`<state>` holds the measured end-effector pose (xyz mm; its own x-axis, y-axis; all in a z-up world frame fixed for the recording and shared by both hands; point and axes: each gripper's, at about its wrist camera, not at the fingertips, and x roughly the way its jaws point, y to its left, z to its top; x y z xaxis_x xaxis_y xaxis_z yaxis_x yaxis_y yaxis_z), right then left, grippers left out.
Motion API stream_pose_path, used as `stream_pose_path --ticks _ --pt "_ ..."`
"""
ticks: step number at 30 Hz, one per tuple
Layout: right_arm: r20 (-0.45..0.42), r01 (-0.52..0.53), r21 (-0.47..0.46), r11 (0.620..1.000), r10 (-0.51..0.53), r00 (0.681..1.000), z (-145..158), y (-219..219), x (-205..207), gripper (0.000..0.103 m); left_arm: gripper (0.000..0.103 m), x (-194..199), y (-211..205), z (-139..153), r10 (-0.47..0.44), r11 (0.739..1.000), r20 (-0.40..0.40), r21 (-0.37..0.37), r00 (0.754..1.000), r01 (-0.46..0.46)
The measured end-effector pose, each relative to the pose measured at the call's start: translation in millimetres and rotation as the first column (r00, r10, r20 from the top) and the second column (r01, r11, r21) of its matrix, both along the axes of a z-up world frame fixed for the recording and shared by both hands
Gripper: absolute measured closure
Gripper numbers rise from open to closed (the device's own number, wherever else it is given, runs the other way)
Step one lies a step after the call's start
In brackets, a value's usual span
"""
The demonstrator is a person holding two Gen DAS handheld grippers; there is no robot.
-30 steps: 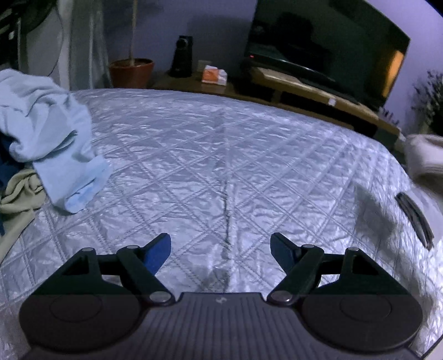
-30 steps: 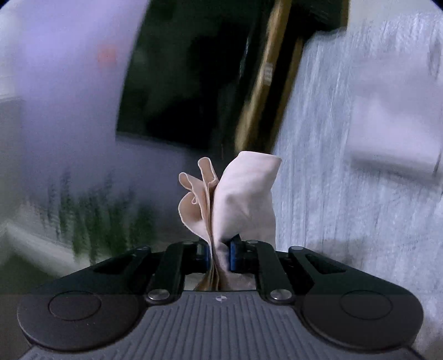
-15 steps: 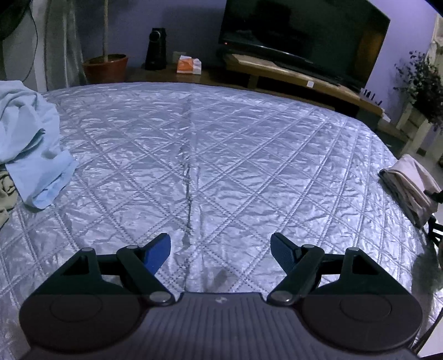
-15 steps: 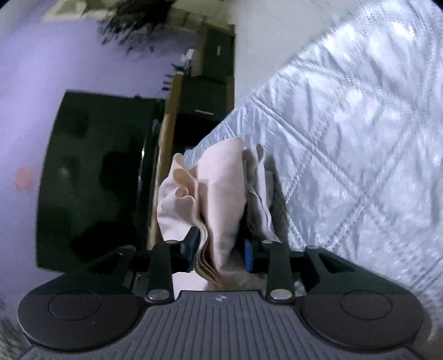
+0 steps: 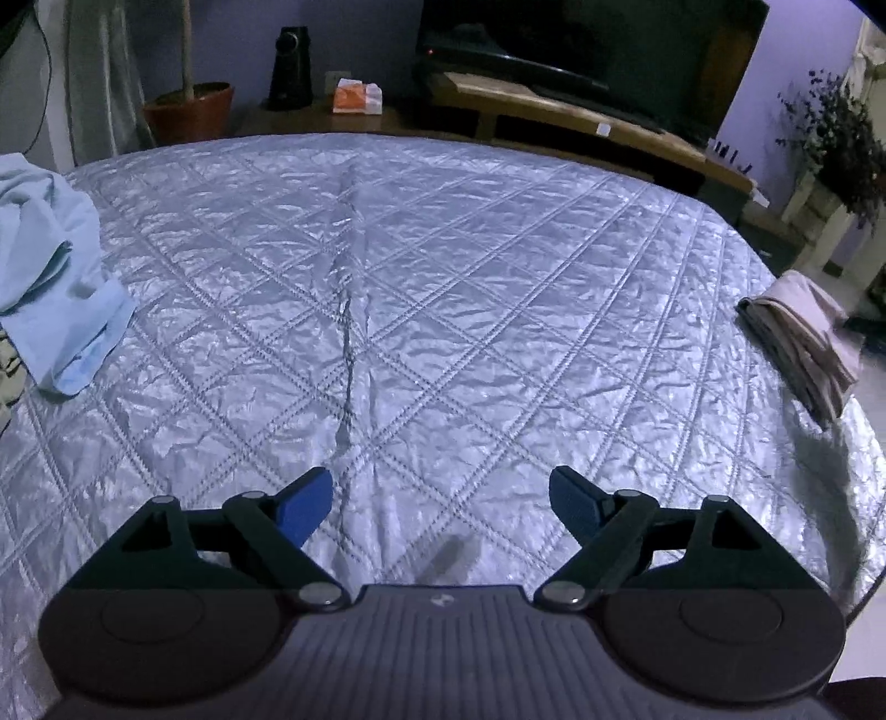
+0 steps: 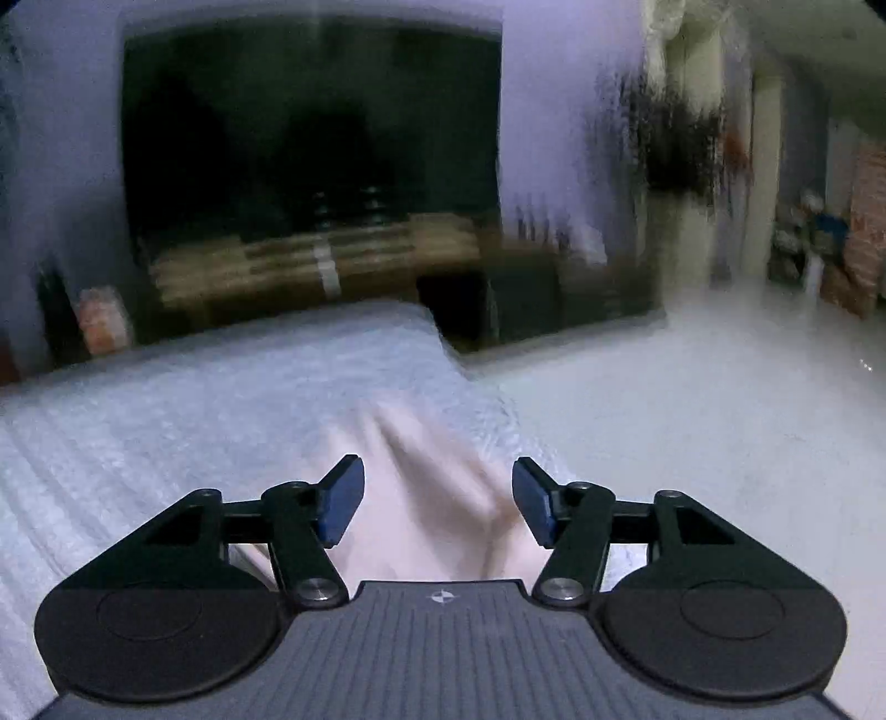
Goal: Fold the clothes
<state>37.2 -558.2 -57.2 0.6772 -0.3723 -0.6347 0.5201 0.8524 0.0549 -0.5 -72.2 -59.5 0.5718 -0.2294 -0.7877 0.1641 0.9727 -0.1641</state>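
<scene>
Your right claw (image 6: 437, 501) jaws opening, pink folded garment (image 6: 421, 498) lying free between them on the bed (image 6: 194, 399): set-down step. Left claw (image 5: 440, 507) opening, nothing between. Next: grab the blue garment (image 5: 50, 266) far left of it.

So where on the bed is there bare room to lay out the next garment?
The middle of the quilt is bare, from the blue clothes pile on the left across to the folded pink garment at the right edge, and back to the TV bench. Only those two edges are crowded.

A home bedroom: quilted bed (image 5: 443, 310), television (image 5: 581, 39) on wooden stand (image 5: 581, 119), potted plant (image 5: 191, 108).
</scene>
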Motion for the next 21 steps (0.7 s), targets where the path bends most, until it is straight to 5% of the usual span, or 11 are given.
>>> stream_pose_path --ticks 2,5,7,11,16,21 --pt "-0.087 0.06 0.128 0.99 -0.049 0.995 -7.2 -19.1 6.8 0.042 0.017 -3.5 -0.4 3.6 -0.002 1.0 -0.016 0.0 1.0 0.002" --pt "0.018 0.064 0.136 0.989 -0.067 0.998 18.4 -16.2 -27.0 0.046 0.015 -10.0 -5.8 9.4 -0.017 0.999 -0.03 0.044 0.999 0.018" --pt "0.023 0.022 0.114 0.993 -0.025 0.999 31.4 -5.9 -50.7 0.031 0.015 -17.1 -13.2 17.0 -0.035 0.997 -0.04 0.072 0.999 0.038" --pt "0.034 0.005 0.108 0.994 -0.009 0.999 53.3 35.1 -107.0 0.023 0.005 -46.5 -26.8 39.9 -0.062 0.997 -0.034 0.044 0.997 0.064" --pt "-0.012 0.146 0.16 0.976 -0.146 0.989 63.3 98.6 -200.2 0.019 0.001 -102.0 -51.9 58.6 -0.087 0.996 -0.07 0.026 0.994 0.089" --pt "-0.059 0.09 0.211 0.973 -0.079 0.995 64.9 152.1 -263.7 0.019 0.001 -160.0 -78.1 74.9 -0.136 0.99 -0.08 0.037 0.987 0.139"
